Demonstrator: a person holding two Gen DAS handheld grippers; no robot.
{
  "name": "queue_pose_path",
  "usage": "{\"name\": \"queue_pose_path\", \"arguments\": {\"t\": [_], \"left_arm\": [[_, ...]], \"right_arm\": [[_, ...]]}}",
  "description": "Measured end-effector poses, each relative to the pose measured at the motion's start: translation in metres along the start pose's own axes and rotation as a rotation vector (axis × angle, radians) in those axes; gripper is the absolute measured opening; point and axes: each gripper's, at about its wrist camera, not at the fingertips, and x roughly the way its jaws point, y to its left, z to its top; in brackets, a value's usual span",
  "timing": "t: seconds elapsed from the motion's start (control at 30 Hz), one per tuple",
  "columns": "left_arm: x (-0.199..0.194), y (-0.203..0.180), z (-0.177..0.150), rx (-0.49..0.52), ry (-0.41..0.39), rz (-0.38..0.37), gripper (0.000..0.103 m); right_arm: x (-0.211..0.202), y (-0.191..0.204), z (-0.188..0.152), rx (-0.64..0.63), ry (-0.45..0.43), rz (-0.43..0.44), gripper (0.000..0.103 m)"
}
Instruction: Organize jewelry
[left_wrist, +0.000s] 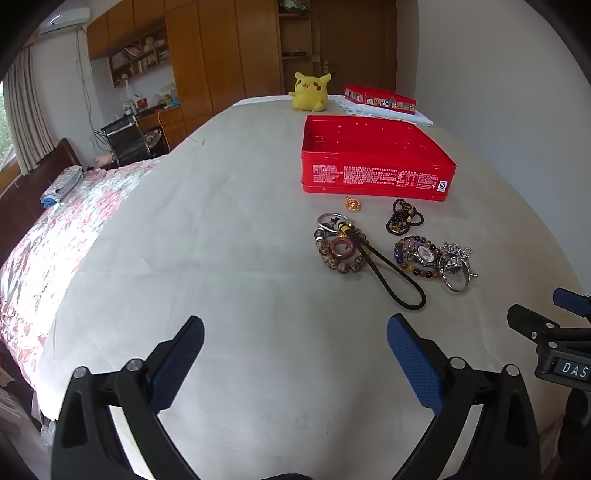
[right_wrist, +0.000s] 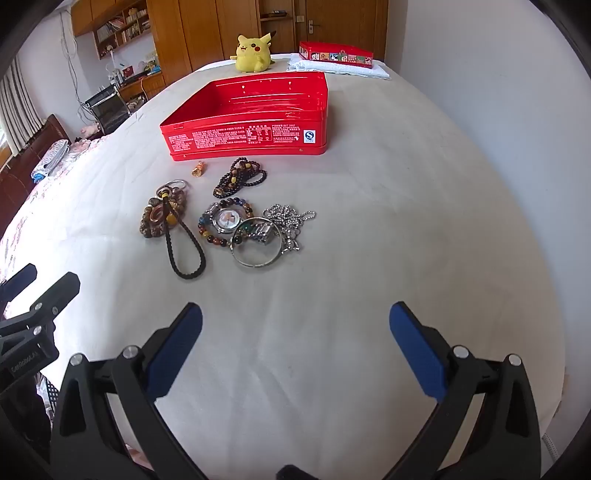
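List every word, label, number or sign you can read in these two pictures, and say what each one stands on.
"DAS": white plate on the right gripper, cut off at the picture's edge.
"S": blue and white square mark on the red tin, front wall.
White print along that front wall: too small to read.
Label on the left gripper body: too blurred to read.
Picture panels on the far red lid: no legible words.

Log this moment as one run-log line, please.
left tongs open | right tongs open | jewelry on bed | red tin empty
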Motion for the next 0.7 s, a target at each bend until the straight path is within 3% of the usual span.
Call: {"name": "queue_pose_path", "arguments": {"t": [0.7], "left_arm": [[-0.0001, -0.0001, 0.0000, 0.006, -0.002, 0.007, 0.099]], "right_arm": [[0.0010, 0.0010, 0.0003, 0.000, -0.008, 0.001, 0.100]]}}
